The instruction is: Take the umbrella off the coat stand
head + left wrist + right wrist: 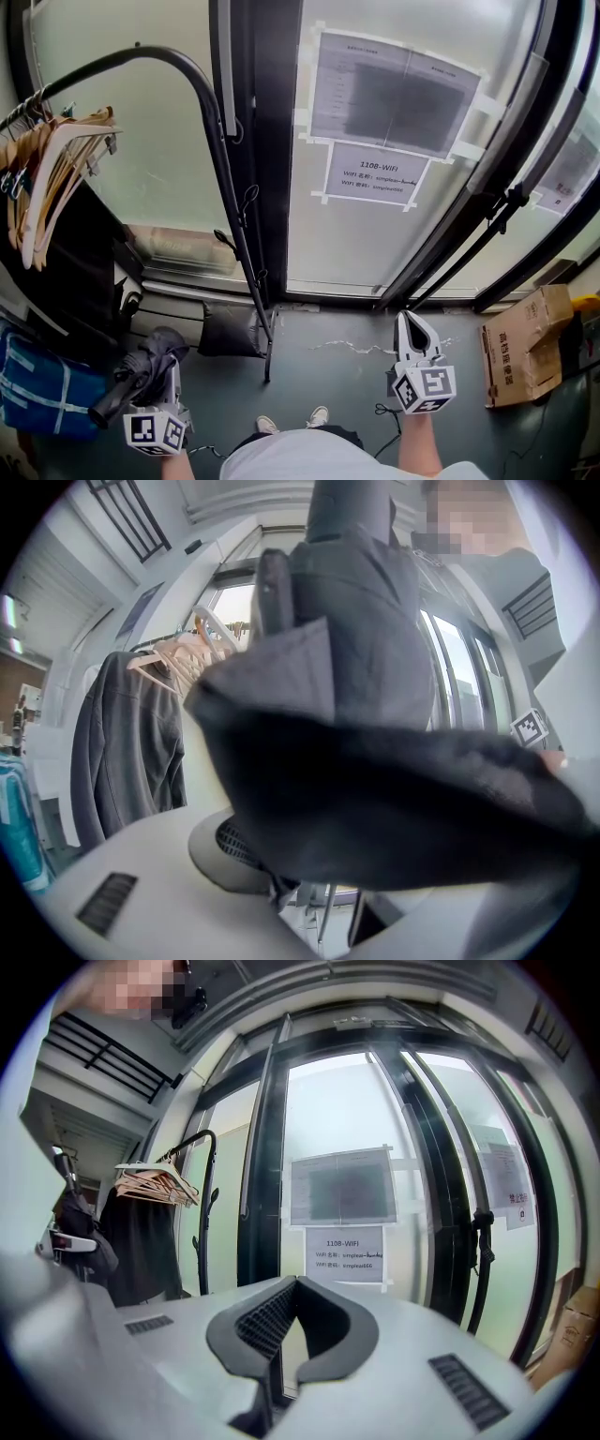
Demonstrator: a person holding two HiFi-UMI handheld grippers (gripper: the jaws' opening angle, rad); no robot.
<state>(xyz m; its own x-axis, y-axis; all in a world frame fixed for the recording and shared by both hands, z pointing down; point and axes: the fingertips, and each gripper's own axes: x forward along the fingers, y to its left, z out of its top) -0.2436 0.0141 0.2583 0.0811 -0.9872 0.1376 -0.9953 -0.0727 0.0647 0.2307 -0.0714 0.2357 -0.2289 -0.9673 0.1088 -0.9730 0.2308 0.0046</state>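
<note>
Doorway: umbrella apparently clamped in left hand-held gripper.

Right gripper has its fingers closed tip to tip, aimed at the WiFi notice taped on the glass door. Coat stand with wooden hangers sits off left.

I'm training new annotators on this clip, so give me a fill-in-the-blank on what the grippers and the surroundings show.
1. The left gripper grips a folded dark ___.
2. The right gripper, jaws together, holds ___.
3. The hangers on the rack are made of ___.
4. The cardboard box stands on the person's ___ side.
Missing words: umbrella; nothing; wood; right.
</note>
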